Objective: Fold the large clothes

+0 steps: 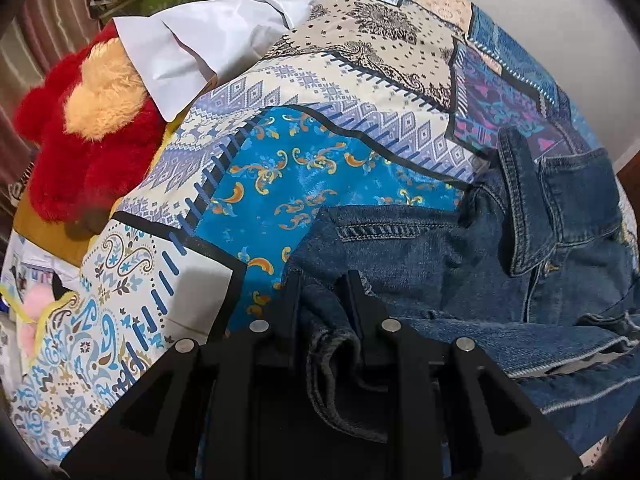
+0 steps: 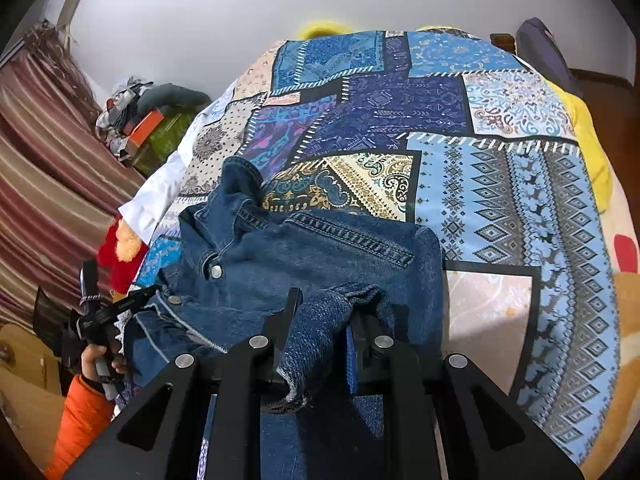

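- one denim jacket [image 2: 320, 248] lies crumpled on the patchwork bedspread [image 2: 520, 200], spreading ahead of both our jaws, collar up beyond them.
- our right gripper [image 2: 326, 308] is clamped on a bunched denim edge; our left gripper [image 1: 320, 292] has a thick hem between its jaws, and we cannot tell whether they pinch it.
- risk, as we judge it: heavy, stiff denim could slide from the looser left jaws, or drag the smooth bedspread along.
- a fluffy red plush [image 1: 80, 152] sits well left of the left jaws.
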Demonstrator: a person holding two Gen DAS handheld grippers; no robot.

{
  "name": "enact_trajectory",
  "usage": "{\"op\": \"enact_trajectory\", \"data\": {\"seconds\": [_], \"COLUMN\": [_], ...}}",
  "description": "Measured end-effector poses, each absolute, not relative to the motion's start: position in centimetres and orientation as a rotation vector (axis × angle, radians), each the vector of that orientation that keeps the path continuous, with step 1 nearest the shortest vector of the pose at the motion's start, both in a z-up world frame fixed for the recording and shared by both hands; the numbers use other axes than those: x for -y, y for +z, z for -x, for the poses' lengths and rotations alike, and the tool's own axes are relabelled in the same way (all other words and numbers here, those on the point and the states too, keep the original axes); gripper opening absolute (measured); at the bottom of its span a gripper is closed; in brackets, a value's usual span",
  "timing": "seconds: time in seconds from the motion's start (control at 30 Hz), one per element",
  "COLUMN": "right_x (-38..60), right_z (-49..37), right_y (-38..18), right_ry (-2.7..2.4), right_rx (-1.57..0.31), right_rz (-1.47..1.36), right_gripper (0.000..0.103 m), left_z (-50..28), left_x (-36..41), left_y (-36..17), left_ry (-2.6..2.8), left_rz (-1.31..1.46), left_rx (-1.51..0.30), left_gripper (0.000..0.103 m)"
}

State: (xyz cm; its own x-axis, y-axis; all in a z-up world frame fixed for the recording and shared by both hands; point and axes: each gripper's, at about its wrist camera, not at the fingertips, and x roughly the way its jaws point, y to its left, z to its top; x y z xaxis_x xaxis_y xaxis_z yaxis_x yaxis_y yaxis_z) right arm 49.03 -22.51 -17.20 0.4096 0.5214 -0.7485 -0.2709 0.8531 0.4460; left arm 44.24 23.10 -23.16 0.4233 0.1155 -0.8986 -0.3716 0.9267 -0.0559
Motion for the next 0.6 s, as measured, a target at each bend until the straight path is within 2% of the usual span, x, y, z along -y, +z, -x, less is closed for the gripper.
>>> {"op": "enact_trajectory", "data": {"seconds": [0.07, 0.1, 0.13, 0.17, 0.2, 0.4, 0.53, 0.6], "right_x": [22.7, 22.8, 22.9, 23.0, 23.1, 24.9, 30.4, 33.0], "right_z": [-48.6, -48.4, -48.1, -47.8, -47.6, -46.5, -45.4, -44.7], "right_y": [-16.4, -16.0, -15.6, -15.3, -15.0, -13.5, -10.1, -9.1], "right_ry": [0.519, 0.522, 0.529, 0.533, 0.531, 0.509, 0.083, 0.090], "right_rx": [-1.033, -1.028, -1.026, -1.025, -1.022, -1.013, -0.844, -0.841], "right_rz": [-0.276, -0.272, -0.269, -0.271, -0.275, -0.278, -0.132, -0.168], "right_gripper": [0.013, 0.013, 0.013, 0.013, 0.013, 0.013, 0.013, 0.013], "left_z": [-44.3, -44.3, -44.3, -44.4, -44.3, -44.0, -43.3, -42.3], "left_x": [-22.9, -22.8, -22.7, -22.6, -22.6, -22.5, -23.2, -23.8], "left_y": [-23.1, -23.1, -23.1, -23.2, -23.3, -23.5, -22.6, -21.1], "left_ry": [0.313, 0.320, 0.334, 0.363, 0.369, 0.378, 0.352, 0.324], "left_rz": [0.246, 0.230, 0.211, 0.181, 0.160, 0.150, 0.215, 0.291], "left_rx": [-1.106, -1.111, -1.114, -1.116, -1.116, -1.124, -1.102, -1.064], "left_gripper": [0.026, 0.030, 0.036, 0.051, 0.055, 0.055, 0.055, 0.055]}}
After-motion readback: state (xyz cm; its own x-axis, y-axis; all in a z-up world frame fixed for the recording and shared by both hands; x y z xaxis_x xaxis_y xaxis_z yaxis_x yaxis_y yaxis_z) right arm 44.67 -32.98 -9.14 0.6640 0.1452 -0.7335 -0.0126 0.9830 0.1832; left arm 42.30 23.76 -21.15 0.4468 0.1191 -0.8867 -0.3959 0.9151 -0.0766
